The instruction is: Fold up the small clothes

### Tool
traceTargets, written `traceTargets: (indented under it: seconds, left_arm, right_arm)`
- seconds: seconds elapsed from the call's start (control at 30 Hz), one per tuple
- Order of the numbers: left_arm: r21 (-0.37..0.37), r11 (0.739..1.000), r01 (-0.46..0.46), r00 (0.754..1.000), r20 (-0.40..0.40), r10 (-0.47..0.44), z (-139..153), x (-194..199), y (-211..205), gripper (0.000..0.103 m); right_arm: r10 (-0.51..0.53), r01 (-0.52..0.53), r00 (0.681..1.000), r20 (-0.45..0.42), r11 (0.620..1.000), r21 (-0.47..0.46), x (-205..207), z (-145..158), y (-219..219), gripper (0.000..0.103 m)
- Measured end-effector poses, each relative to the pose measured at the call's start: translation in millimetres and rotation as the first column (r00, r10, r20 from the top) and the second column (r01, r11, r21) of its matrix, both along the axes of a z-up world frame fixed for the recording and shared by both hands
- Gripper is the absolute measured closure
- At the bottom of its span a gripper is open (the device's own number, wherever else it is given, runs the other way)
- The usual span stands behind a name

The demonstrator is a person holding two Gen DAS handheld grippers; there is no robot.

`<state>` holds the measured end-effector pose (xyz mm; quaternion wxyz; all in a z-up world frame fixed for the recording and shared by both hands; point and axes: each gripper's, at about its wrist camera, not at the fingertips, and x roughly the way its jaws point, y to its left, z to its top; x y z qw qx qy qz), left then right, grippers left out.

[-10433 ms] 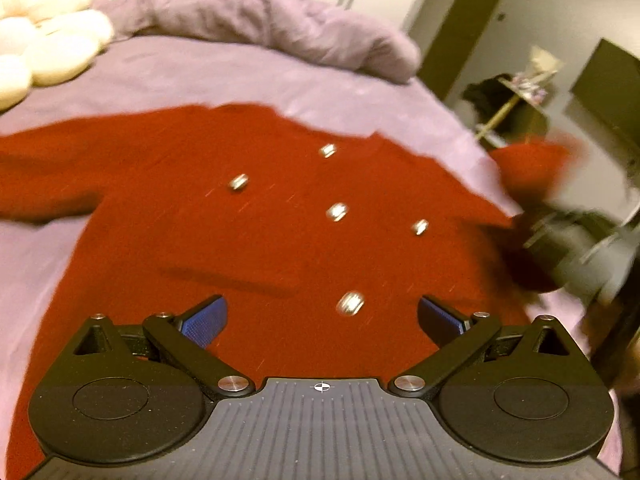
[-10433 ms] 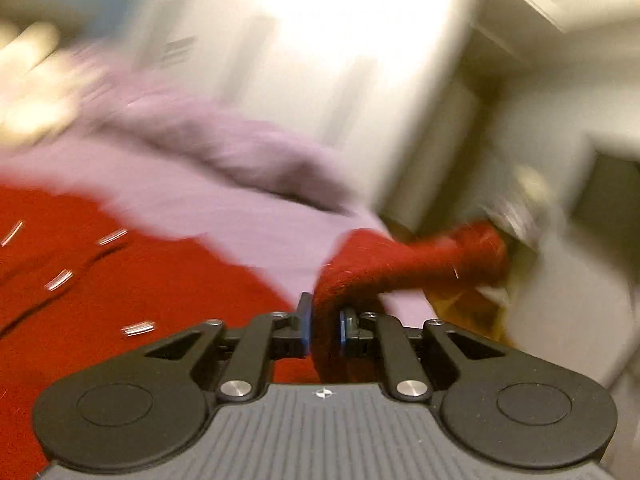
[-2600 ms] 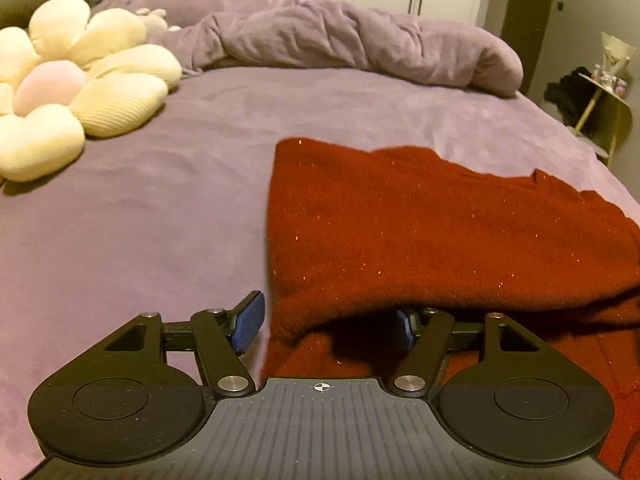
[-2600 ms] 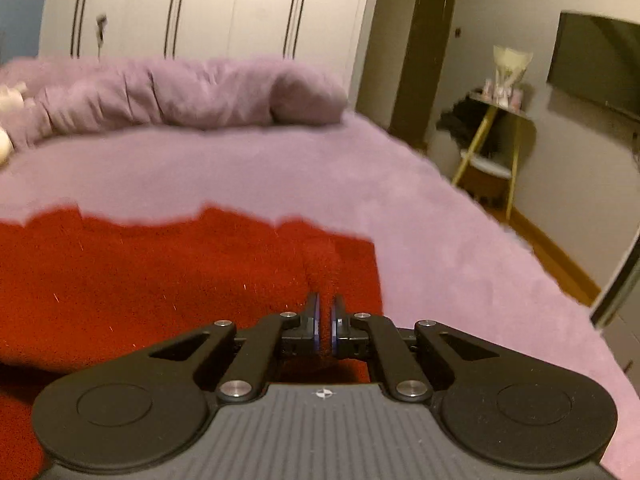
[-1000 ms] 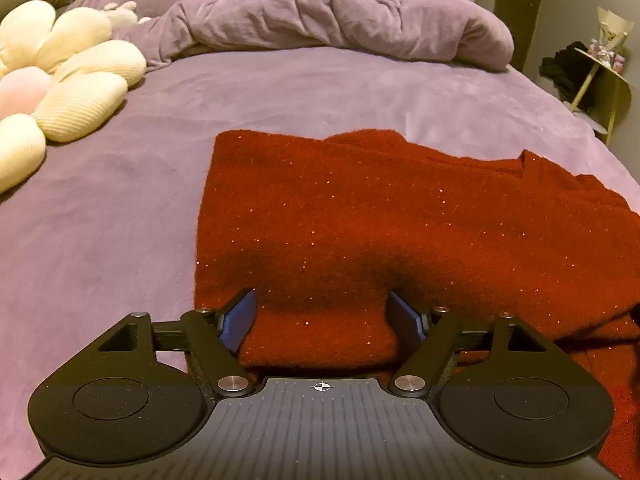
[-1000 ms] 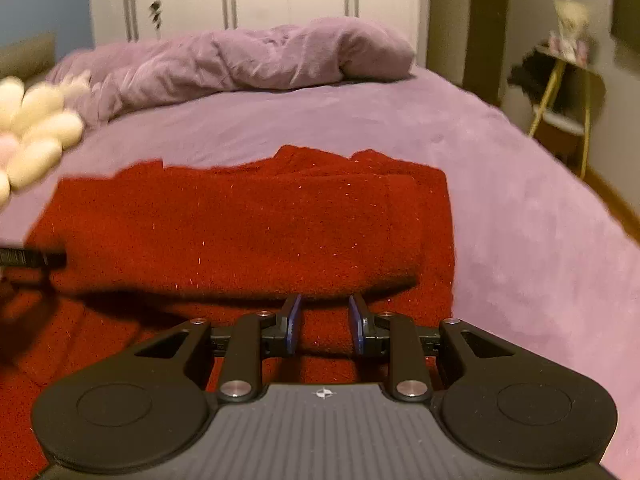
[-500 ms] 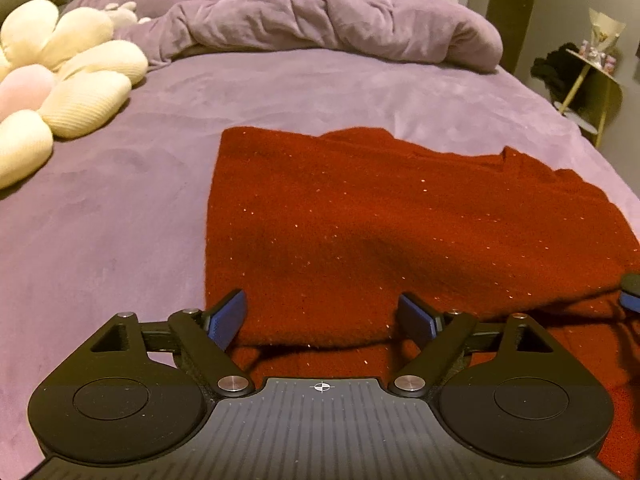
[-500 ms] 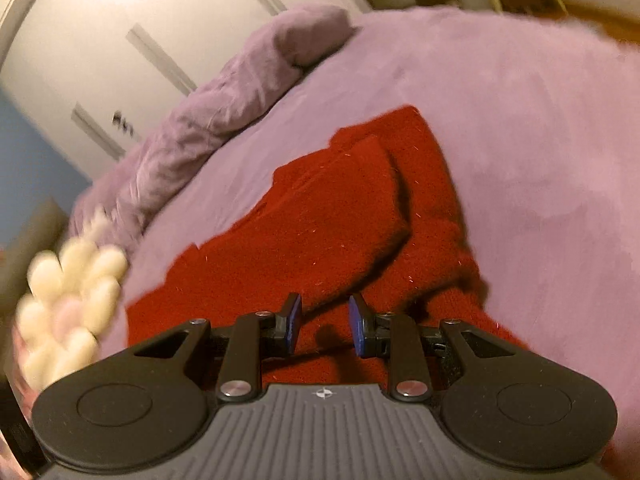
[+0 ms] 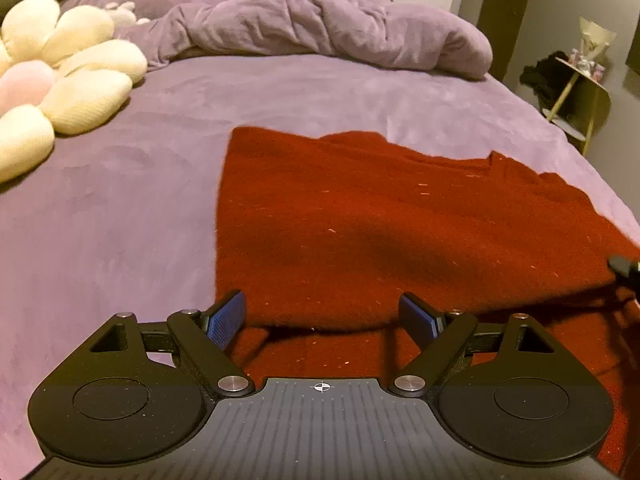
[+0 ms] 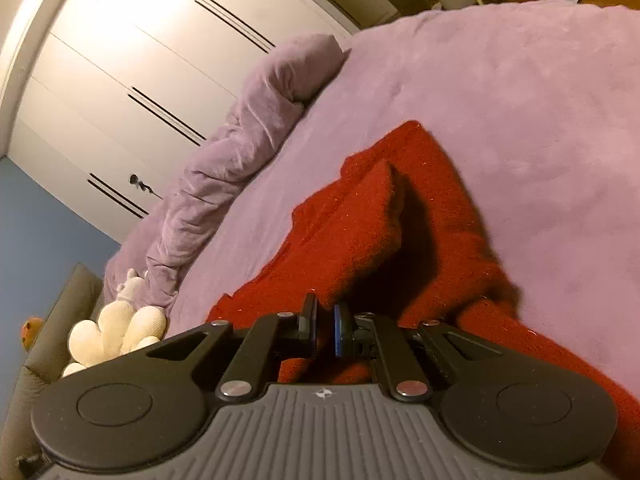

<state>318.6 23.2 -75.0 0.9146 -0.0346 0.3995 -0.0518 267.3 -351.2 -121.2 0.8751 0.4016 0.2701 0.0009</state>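
Jaws of the left gripper stand spread over the folded red sweater on the bed; the right gripper pinches a sweater fold.

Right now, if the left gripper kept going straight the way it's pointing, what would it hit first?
Most likely the folded red sweater: the open left gripper points down at its near edge, with nothing between. Depth is hard to judge.
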Motion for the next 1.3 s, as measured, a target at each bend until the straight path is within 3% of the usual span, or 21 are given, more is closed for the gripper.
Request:
traceTargets:
  seconds: [0.07, 0.17, 0.37, 0.43, 0.47, 0.57, 0.7, 0.8, 0.9, 1.0, 1.13, 1.3]
  left_arm:
    - [0.020, 1.000, -0.009, 1.000, -0.014, 0.009, -5, 2, -1, 0.011]
    - [0.056, 0.998, -0.009, 1.000, -0.029, 0.011, -6, 1, -2, 0.009]
    - [-0.019, 1.000, -0.021, 0.997, -0.076, 0.020, 0, -37, 25, 0.009]
    - [-0.024, 1.000, 0.008, 0.996, -0.092, -0.010, -1, -65, 35, 0.009]
    - [-0.017, 0.999, 0.029, 0.995, -0.097, -0.030, -2, -82, 39, 0.009]
    - [-0.009, 0.995, 0.100, 0.991, -0.094, -0.101, -4, -139, 51, 0.009]
    - [-0.002, 0.992, 0.127, 0.984, -0.126, -0.126, -2, -210, 71, 0.009]
    - [-0.060, 0.994, 0.093, 0.984, -0.148, -0.101, -4, -246, 89, 0.009]
    - [-0.164, 0.986, 0.036, 0.980, -0.186, -0.067, -9, -260, 104, 0.009]
    - [-0.268, 0.963, -0.019, 0.976, -0.212, -0.039, -14, -263, 115, 0.018]
    - [-0.344, 0.936, -0.067, 0.975, -0.223, -0.012, -12, -263, 127, 0.024]
    - [-0.381, 0.921, -0.083, 0.962, -0.272, -0.026, -19, -258, 136, 0.032]
  right_arm:
    - [0.001, -0.010, 0.997, -0.083, 0.995, -0.101, 9, -10, 3, 0.096]
    - [0.041, -0.057, 0.997, -0.069, 0.969, -0.239, 19, -8, 14, 0.098]
    - [0.019, -0.061, 0.993, -0.118, 0.929, -0.365, 4, 20, 23, 0.086]
    - [0.096, -0.143, 0.985, -0.145, 0.922, -0.360, -23, 23, 26, 0.069]
    - [0.142, -0.192, 0.977, -0.161, 0.914, -0.359, -41, 22, 28, 0.066]
    - [0.223, -0.280, 0.955, -0.195, 0.892, -0.354, -105, 20, 32, 0.064]
    - [0.191, -0.270, 0.952, -0.238, 0.889, -0.370, -201, 21, 21, 0.062]
    - [0.149, -0.230, 0.960, -0.238, 0.902, -0.366, -248, 27, 9, 0.060]
    - [0.130, -0.207, 0.965, -0.230, 0.912, -0.354, -267, 29, -2, 0.056]
    - [0.138, -0.214, 0.964, -0.228, 0.912, -0.351, -264, 25, -8, 0.057]
    - [0.112, -0.189, 0.969, -0.218, 0.907, -0.376, -264, 32, -15, 0.057]
    - [0.125, -0.225, 0.959, -0.253, 0.880, -0.419, -265, 30, -22, 0.057]
